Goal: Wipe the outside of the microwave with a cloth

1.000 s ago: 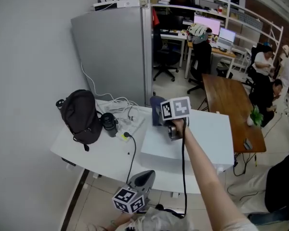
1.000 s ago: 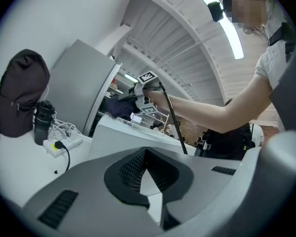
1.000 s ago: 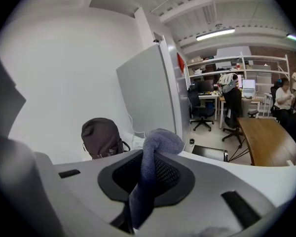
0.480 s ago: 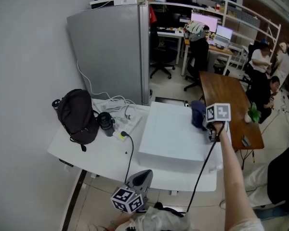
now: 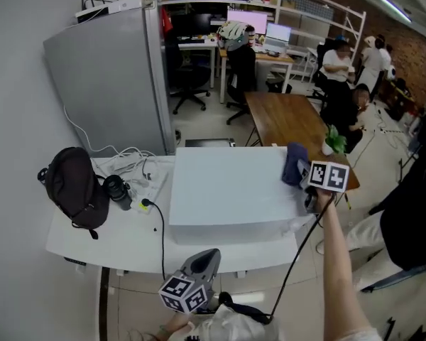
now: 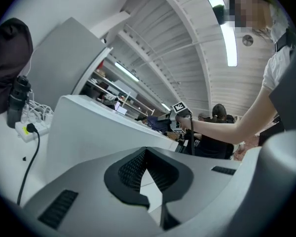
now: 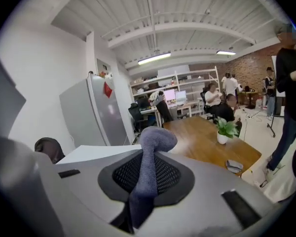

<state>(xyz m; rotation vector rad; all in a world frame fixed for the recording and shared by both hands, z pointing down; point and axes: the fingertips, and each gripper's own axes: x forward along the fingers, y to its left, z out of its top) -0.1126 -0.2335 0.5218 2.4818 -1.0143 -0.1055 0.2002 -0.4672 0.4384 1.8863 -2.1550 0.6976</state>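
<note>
The microwave (image 5: 227, 190) is a white box on the white table (image 5: 92, 236). My right gripper (image 5: 307, 185) hangs at the right edge of its top, shut on a blue-grey cloth (image 5: 294, 163) that lies against that edge. In the right gripper view the cloth (image 7: 155, 139) stands up out of the shut right gripper (image 7: 147, 157), with the microwave top (image 7: 93, 153) to the left. My left gripper (image 5: 204, 260) is low, in front of the table, clear of the microwave. Its jaws (image 6: 147, 152) are shut with nothing in them and face the microwave's front (image 6: 89, 127).
A black backpack (image 5: 74, 187), a dark bottle (image 5: 118, 190) and a power strip with cables (image 5: 145, 183) lie left of the microwave. A tall grey cabinet (image 5: 110, 77) stands behind. A wooden table (image 5: 280, 119) with a potted plant (image 5: 334, 141) and seated people (image 5: 341, 69) lie beyond.
My right gripper has carried the cloth across the microwave top, from its back left to the right edge. The head view has swung to the right. The left gripper has stayed low.
</note>
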